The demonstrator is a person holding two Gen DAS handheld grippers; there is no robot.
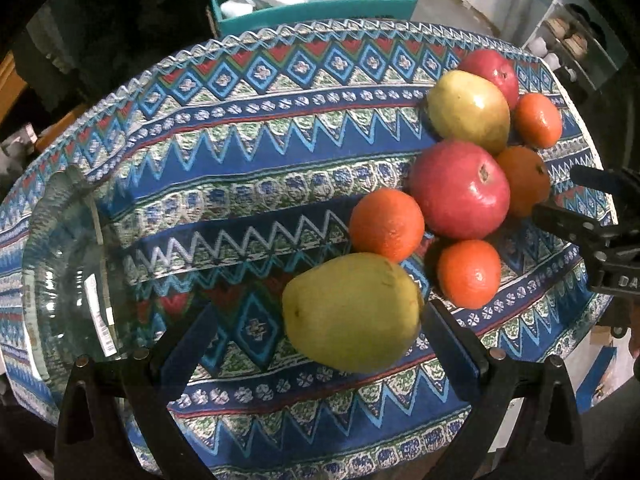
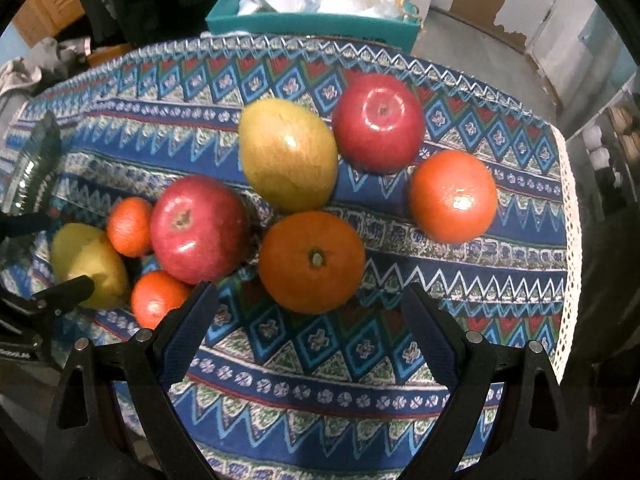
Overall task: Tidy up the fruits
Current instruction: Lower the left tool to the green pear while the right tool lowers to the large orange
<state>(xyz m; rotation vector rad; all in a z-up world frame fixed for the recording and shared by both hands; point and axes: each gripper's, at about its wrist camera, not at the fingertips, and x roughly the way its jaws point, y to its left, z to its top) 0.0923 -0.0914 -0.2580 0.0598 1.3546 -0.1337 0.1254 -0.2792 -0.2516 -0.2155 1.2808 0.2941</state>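
A: Start at the left gripper (image 1: 316, 344). How do its jaws stand?

B: Spread wide and holding nothing. The smooth yellow-green pear (image 1: 352, 312) lies right between them, a little ahead of the tips and closer to the right-hand jaw. Whether that jaw touches the skin I cannot tell.

A: And its long axis?

B: Slanted across the gap, rounder end toward the right jaw and forward, narrower end toward the left jaw and back. My judgement is that a straight close would catch it partly lengthwise, so a small turn of the wrist may seat it better.

A: The right gripper (image 2: 312, 312)?

B: Also wide open and empty. The round orange mandarin with the green stem scar (image 2: 312, 262) sits just ahead of its tips, centred in the gap, not between the jaws yet.

A: Further out?

B: Ahead-left of the right jaws, a shiny red apple (image 2: 200, 228); straight ahead, a second yellow-green pear (image 2: 288, 156). All rest on the table under a blue zigzag-patterned woven cloth (image 1: 248, 152).

A: Where would fruit go?

B: Likely the clear ribbed glass bowl (image 1: 68, 272), empty, to the left of the left jaws. So the left hand is nearer both to a fruit and to that bowl.
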